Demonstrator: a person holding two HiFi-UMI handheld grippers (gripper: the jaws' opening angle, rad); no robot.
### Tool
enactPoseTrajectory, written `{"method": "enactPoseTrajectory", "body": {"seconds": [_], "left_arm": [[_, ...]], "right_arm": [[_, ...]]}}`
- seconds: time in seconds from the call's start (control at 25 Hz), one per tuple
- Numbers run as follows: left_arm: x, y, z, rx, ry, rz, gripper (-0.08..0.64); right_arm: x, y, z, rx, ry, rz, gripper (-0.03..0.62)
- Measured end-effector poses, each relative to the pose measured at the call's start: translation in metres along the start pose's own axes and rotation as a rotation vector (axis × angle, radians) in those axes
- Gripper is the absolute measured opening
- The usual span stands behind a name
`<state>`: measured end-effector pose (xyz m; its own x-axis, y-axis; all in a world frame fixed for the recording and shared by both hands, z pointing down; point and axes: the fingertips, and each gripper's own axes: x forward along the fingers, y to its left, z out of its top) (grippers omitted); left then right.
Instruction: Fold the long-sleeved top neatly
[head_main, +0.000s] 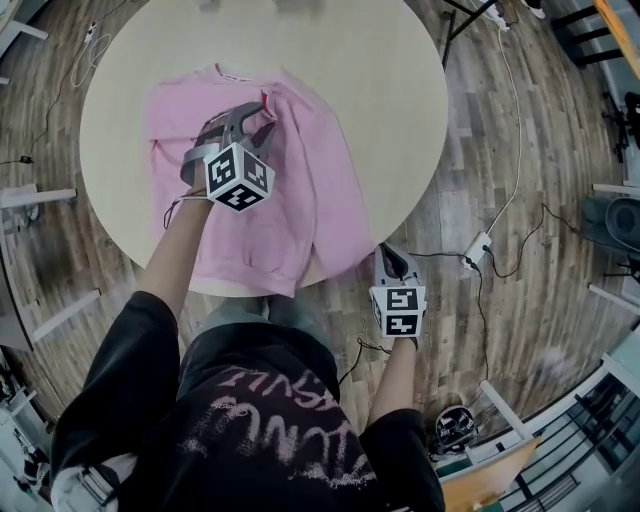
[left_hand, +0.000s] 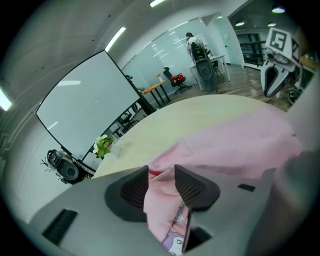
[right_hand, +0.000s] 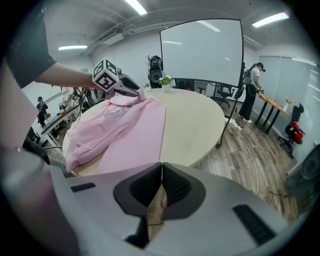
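L tongs (head_main: 258, 118) sit on the pink long-sleeved top (head_main: 310, 190), spread on the round table (head_main: 400, 110), head view; R tongs (head_main: 392, 256) hang past the table edge by the top's corner. L gripper view: jaws apart, fabric loose btwn them, so it could snag & drag the fold on withdrawal. R gripper view: jaws clenched; whether they pinch fabric is unclear.

The left arm (head_main: 178, 255) reached forward, bare below a dark sleeve, and the left tongs (head_main: 262, 116) pointed away from the body and angled downward. Their jaws stood apart, with a fold of the pink top (left_hand: 165, 200) hanging loose between them. The right arm (head_main: 393, 378) was held close to the body, and the right tongs (head_main: 389, 252) tilted down with jaws closed tight together.
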<state>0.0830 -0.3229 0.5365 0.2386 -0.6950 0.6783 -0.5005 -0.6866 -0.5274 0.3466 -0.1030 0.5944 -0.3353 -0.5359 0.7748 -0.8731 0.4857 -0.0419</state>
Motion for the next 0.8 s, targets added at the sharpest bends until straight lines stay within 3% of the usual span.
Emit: {"method": "enactPoseTrajectory", "body": {"seconds": [0.16, 0.28, 0.56, 0.8], "left_arm": [[-0.009, -0.014, 0.010, 0.029, -0.045, -0.032, 0.176], [-0.027, -0.024, -0.003, 0.057, -0.056, -0.061, 0.176], [-0.104, -0.041, -0.100, 0.085, -0.002, -0.118, 0.176], [-0.181, -0.104, -0.183, 0.021, 0.042, -0.326, 0.183]], "right_arm": [[-0.006, 0.012, 0.001, 0.003, -0.009, -0.008, 0.012], [-0.008, 0.031, 0.006, -0.010, -0.030, 0.008, 0.020], [-0.010, 0.107, 0.010, -0.088, -0.057, 0.071, 0.086], [-0.020, 0.190, -0.009, -0.155, -0.056, 0.147, 0.171]]}}
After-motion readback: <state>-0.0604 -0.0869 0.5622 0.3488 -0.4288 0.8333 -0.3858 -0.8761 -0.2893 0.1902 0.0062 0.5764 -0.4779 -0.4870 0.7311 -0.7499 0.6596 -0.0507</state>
